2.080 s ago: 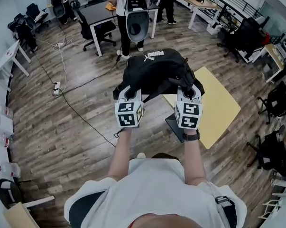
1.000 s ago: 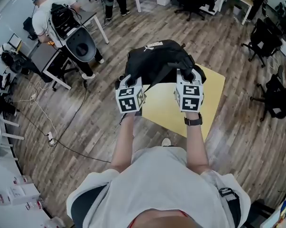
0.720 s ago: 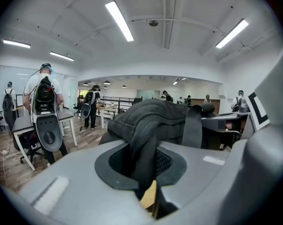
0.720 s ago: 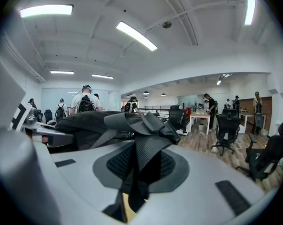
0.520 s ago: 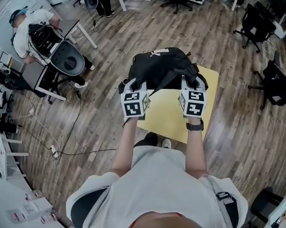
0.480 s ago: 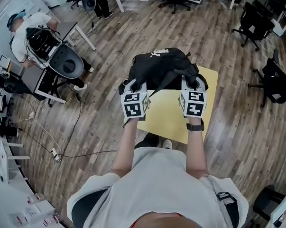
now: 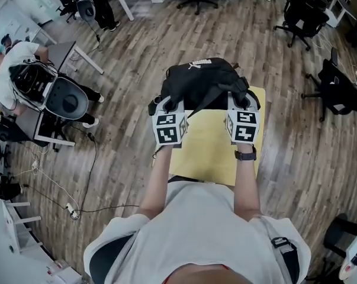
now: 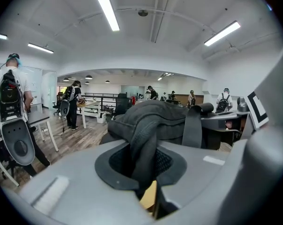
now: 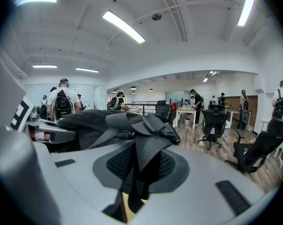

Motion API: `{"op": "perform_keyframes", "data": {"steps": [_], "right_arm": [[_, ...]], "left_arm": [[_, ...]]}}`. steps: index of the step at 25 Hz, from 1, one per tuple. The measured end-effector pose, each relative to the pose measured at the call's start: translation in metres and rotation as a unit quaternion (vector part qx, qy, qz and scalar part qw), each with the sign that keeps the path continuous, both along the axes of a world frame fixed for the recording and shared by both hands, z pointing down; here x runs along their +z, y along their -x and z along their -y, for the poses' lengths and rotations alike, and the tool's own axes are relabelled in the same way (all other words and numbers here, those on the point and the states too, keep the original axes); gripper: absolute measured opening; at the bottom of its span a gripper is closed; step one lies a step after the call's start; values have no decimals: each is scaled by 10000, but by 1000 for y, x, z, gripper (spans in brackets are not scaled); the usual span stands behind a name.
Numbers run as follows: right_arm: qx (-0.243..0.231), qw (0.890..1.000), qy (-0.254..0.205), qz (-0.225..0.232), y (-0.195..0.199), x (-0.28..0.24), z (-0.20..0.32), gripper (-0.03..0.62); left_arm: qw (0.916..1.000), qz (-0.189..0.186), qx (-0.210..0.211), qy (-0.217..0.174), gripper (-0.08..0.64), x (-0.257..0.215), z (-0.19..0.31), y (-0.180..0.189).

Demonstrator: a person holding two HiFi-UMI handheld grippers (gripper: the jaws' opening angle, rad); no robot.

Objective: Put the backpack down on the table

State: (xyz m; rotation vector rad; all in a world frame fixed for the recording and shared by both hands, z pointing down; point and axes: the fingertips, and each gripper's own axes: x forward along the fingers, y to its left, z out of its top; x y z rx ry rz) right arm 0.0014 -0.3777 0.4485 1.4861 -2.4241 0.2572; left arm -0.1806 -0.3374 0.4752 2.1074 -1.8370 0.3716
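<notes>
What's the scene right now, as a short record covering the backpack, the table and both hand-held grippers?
backpack: black, held by its straps at the table's far edge
table: yellow top, below the grippers
left hand-held gripper: shut on padded strap
right hand-held gripper: shut on webbing strap
task state: unclear whether backpack rests on table

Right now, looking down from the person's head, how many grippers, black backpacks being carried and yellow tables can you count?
grippers: 2, the left gripper and the right gripper
black backpack: 1
yellow table: 1
total: 4
</notes>
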Motion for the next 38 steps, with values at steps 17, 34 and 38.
{"op": "perform_keyframes", "data": {"steps": [17,34,38], "right_arm": [[374,9962,715,-338,14,70,66,61],[707,9833,1554,-634,2,164,81,66],[747,9796,1730,-701,-2,184,83,66]], "left_arm": [[9970,-155,443,609,44,72,82,15],[9874,-91,1003,1222,44,161,117,1],[9851,-16,1098,1323,44,179,123,-3]]}}
